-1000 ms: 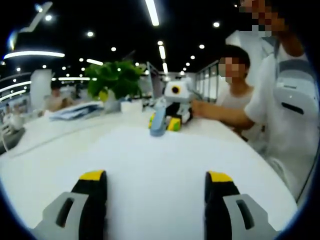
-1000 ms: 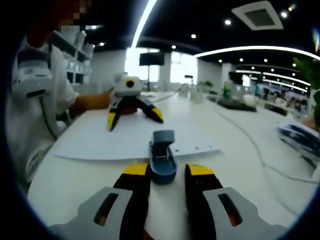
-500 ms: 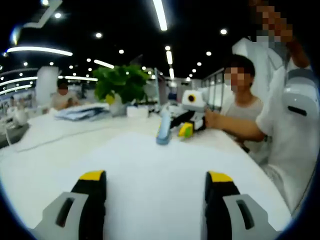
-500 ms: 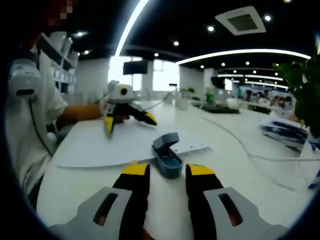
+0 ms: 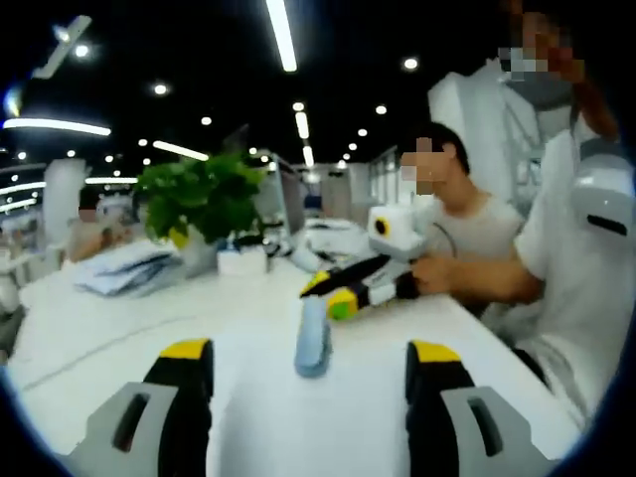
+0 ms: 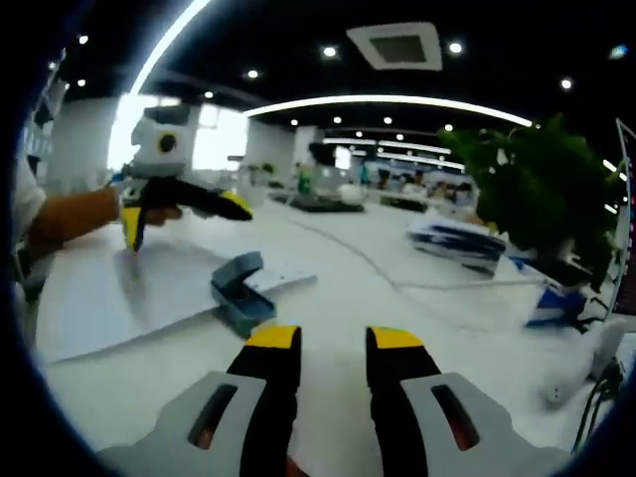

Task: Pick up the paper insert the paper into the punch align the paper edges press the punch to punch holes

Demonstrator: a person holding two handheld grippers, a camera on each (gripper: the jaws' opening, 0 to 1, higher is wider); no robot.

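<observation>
Own gripper (image 5: 310, 360): yellow-tipped black jaws spread wide, nothing between them, above the white table (image 5: 149, 328).
Blue hole punch (image 5: 313, 338): on the table, ahead between the jaws.
Other gripper (image 5: 350, 288): beyond the punch, yellow-tipped jaws apart, gripped by a hand (image 5: 429, 275).
Leafy green potted plant (image 5: 199, 204): far left.
Stack of papers (image 5: 121, 270): beside the plant.
People: seated behind, right.

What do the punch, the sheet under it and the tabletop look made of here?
Punch: likely moulded plastic, matte blue-grey, with rounded edges and no metallic glint.
Paper: thin, flat white sheet with small holes along one edge.
Table: smooth white surface with a soft sheen, perhaps laminate; the pictures do not settle it.
</observation>
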